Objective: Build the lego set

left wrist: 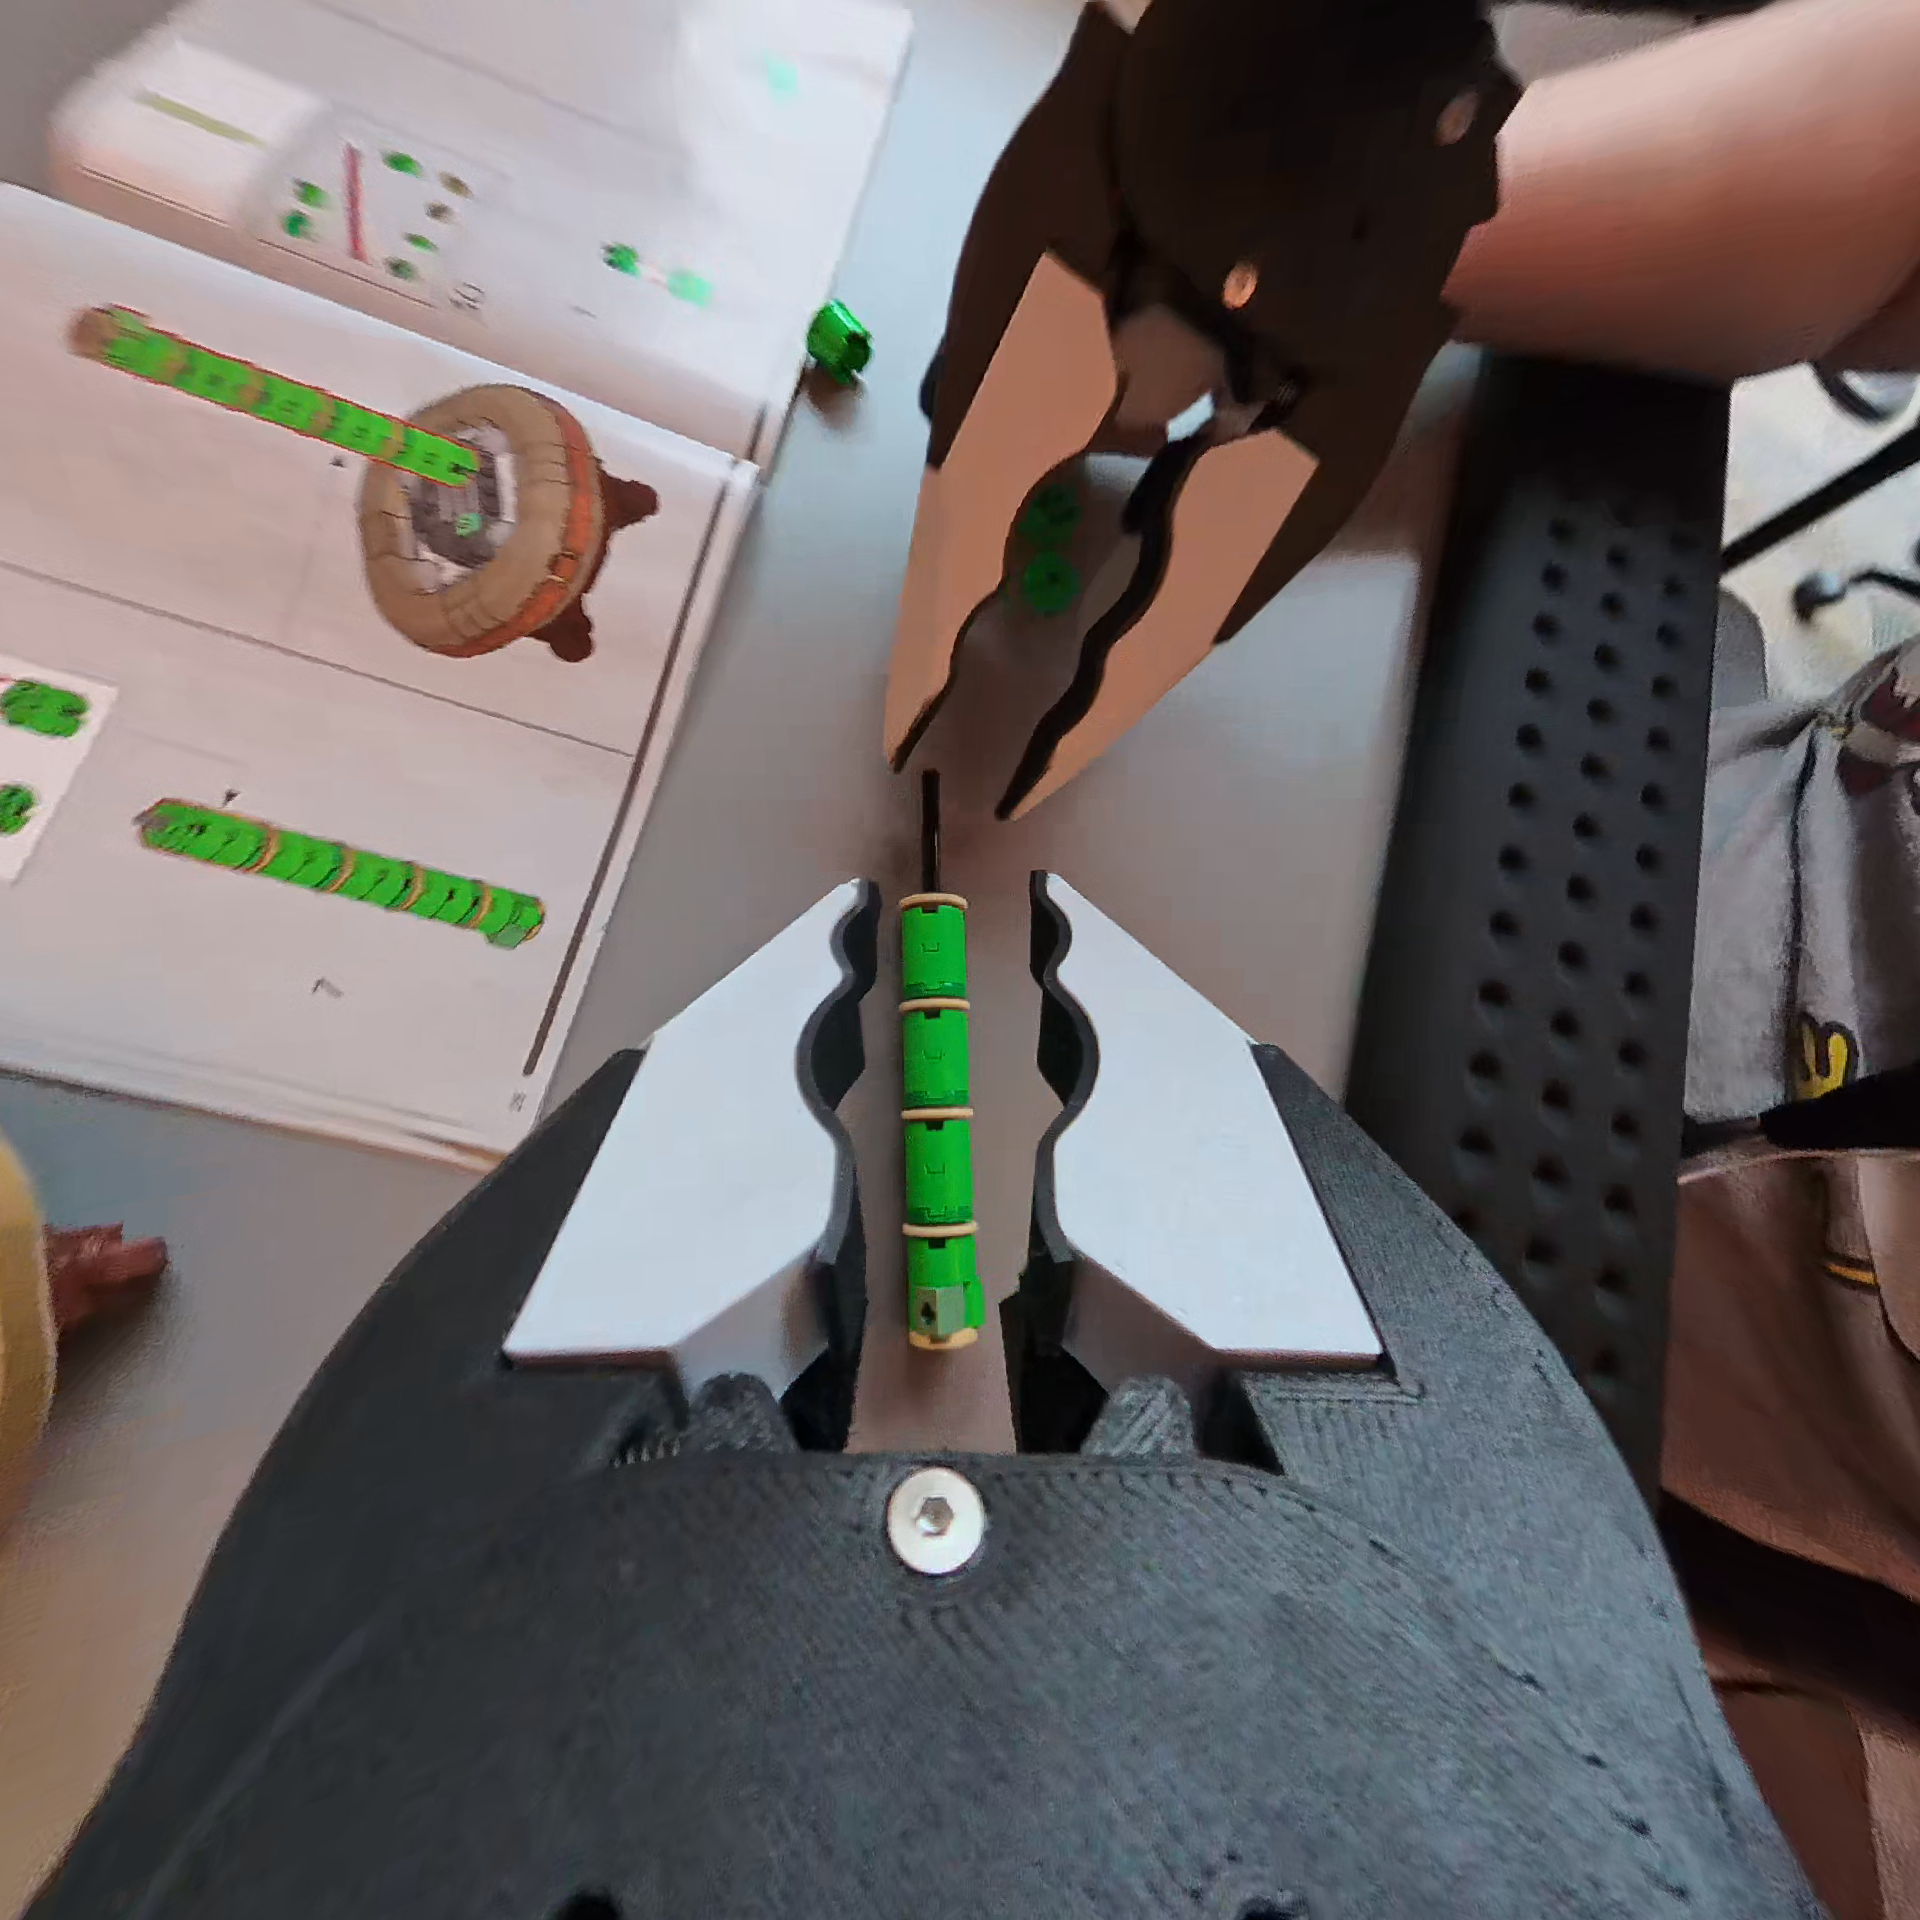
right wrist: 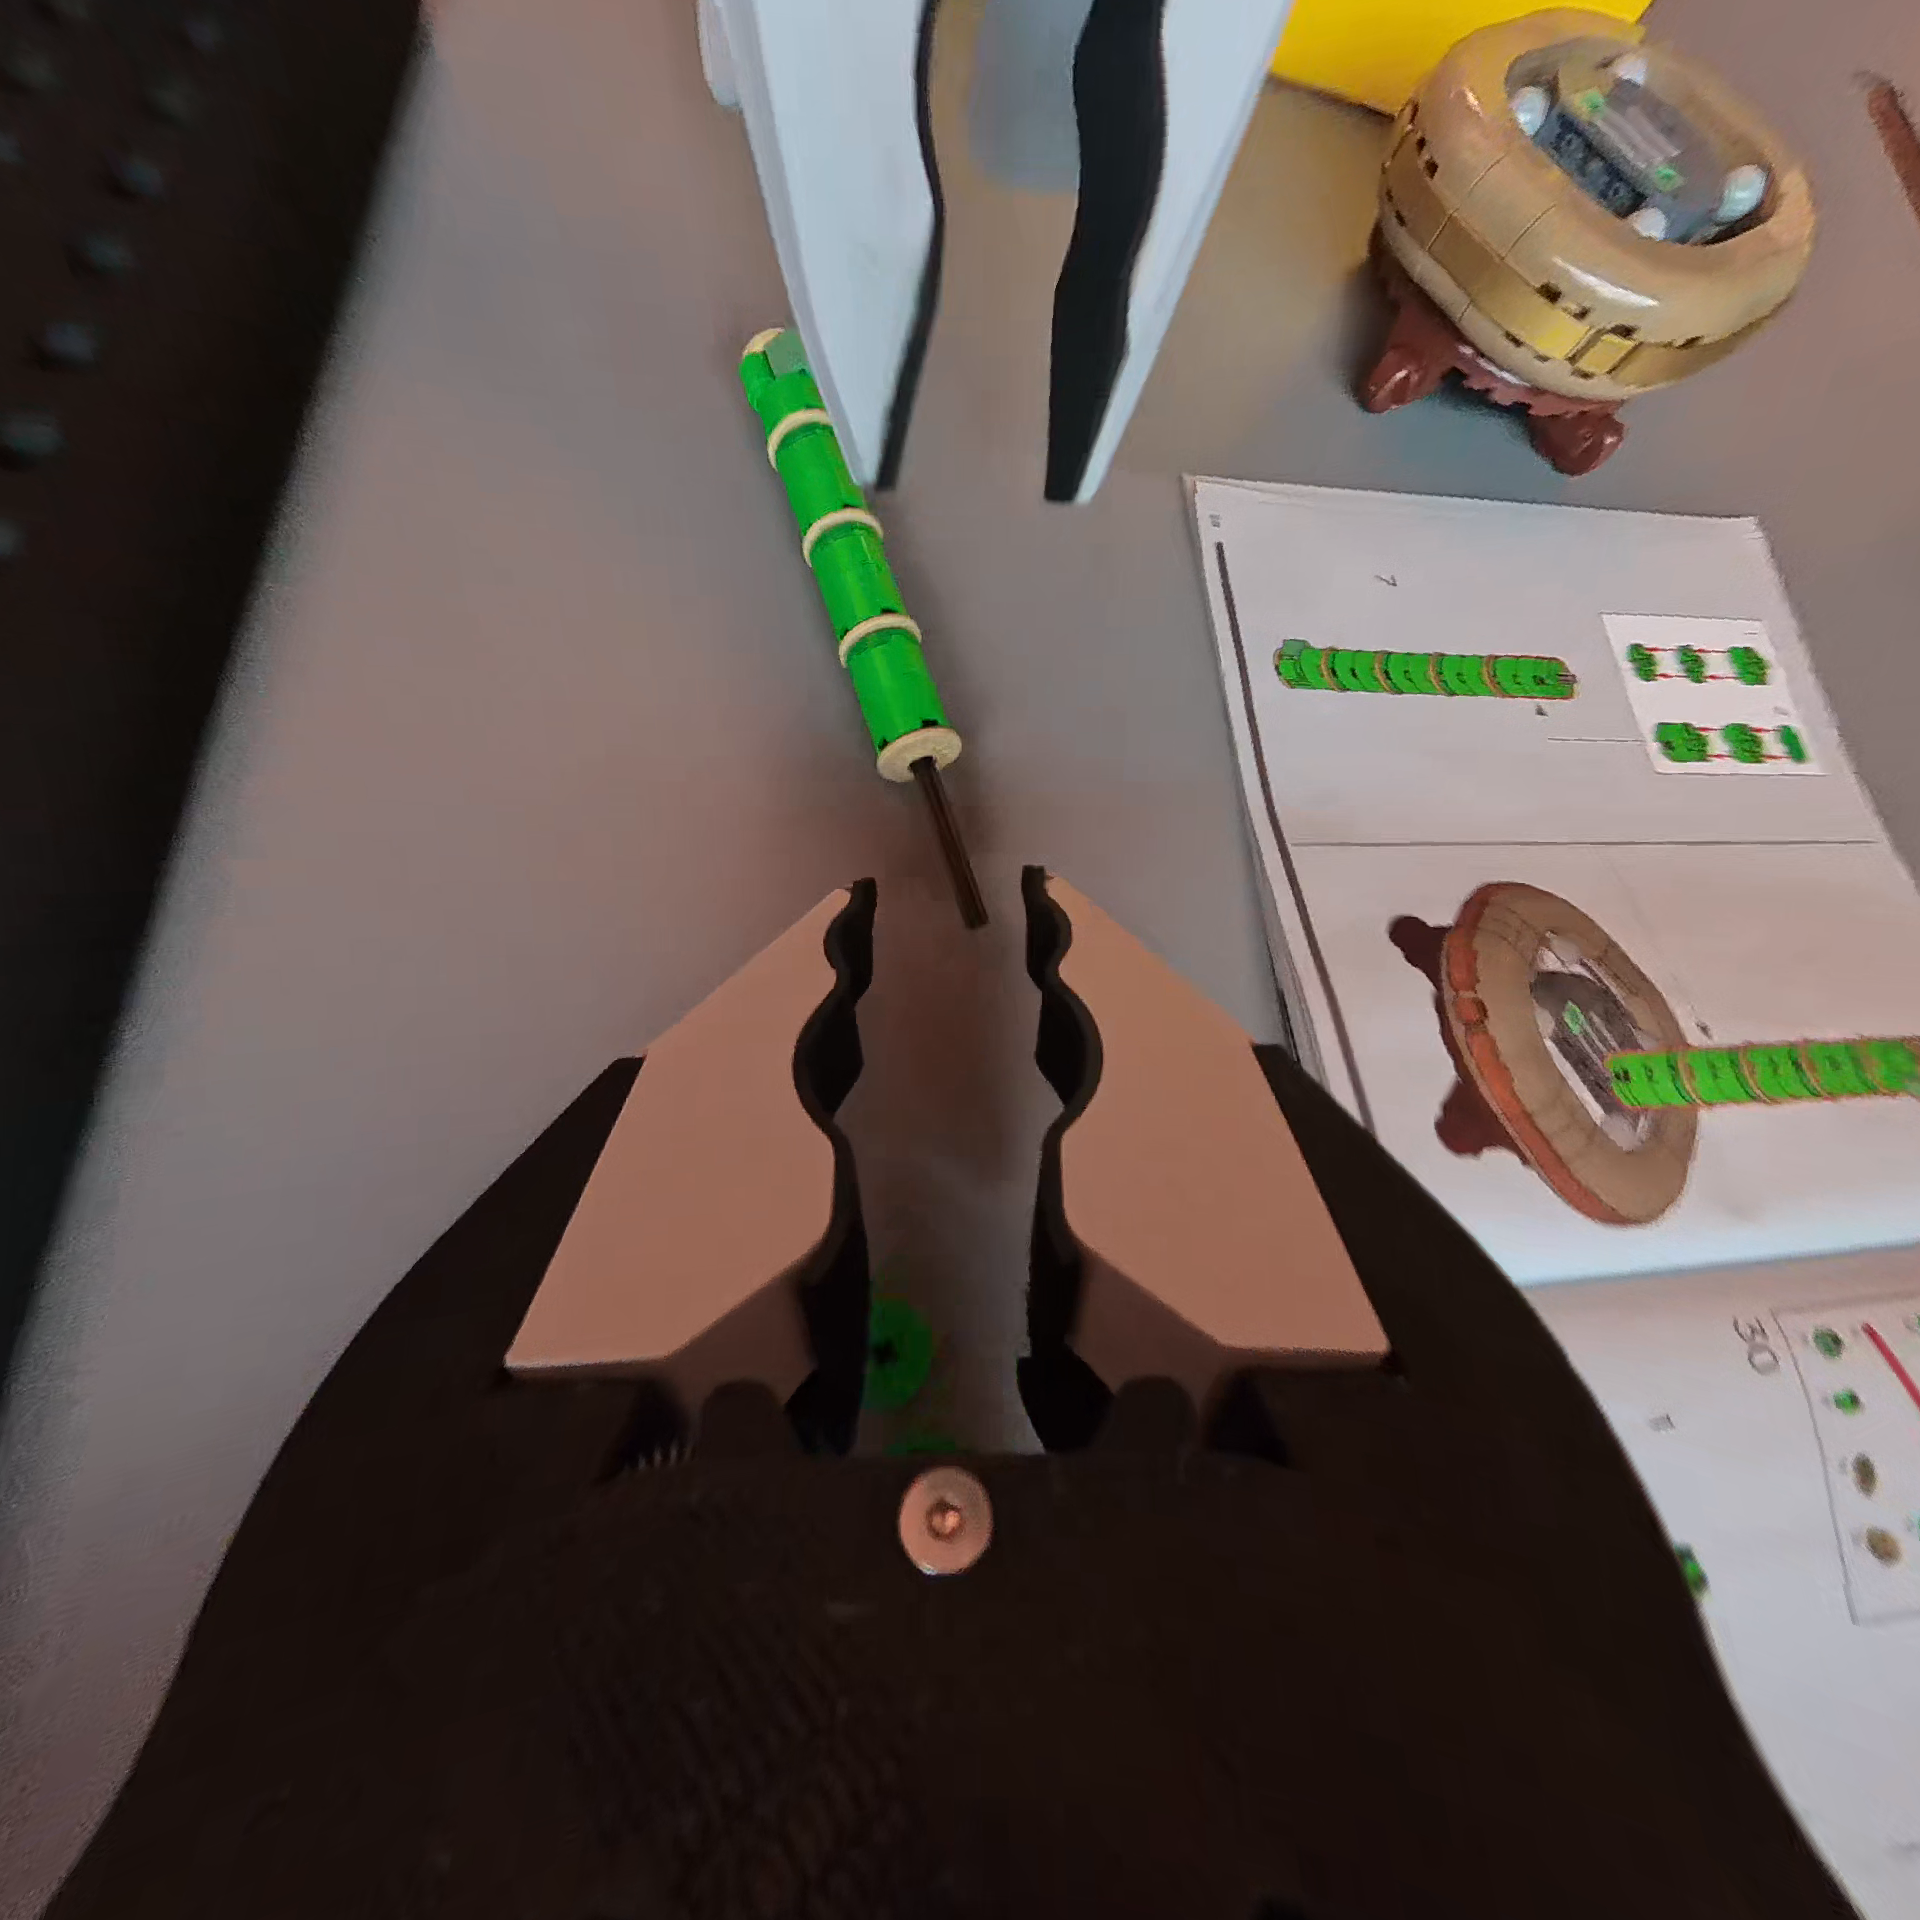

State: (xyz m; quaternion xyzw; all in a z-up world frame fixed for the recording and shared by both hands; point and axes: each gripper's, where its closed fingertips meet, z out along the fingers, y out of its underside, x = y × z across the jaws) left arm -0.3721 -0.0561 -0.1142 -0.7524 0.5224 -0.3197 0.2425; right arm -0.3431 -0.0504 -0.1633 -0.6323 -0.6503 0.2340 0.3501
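The green stalk (left wrist: 938, 1122), a run of green cylinders parted by tan rings and threaded on a thin black axle (left wrist: 930, 836), lay flat on the grey bench (left wrist: 1195, 831), lengthwise in the gap between the released jaws of the left gripper (left wrist: 945, 894) and touching neither. Its capped end lay deep in that gap, and the bare axle tip reached out past the left fingertips toward the right gripper (right wrist: 948, 883), whose jaws were also parted and empty, the tip just ahead of them. The stalk looked light and stiff, though probably only friction-fitted, so a pull along the axle could slide sections off; the smooth round plastic might roll or twist in a loose grip. The best hold seemed to be across the green body near its middle, seated in a scallop of the jaws, rather than on the slender axle. Two loose green pieces (left wrist: 1047, 549) lay under the right gripper, and another green piece (left wrist: 837, 341) sat beyond it beside the open instruction booklet (left wrist: 312, 644). Past the left jaws in the right wrist view stood the round tan pot (right wrist: 1595, 223) on its brown base.
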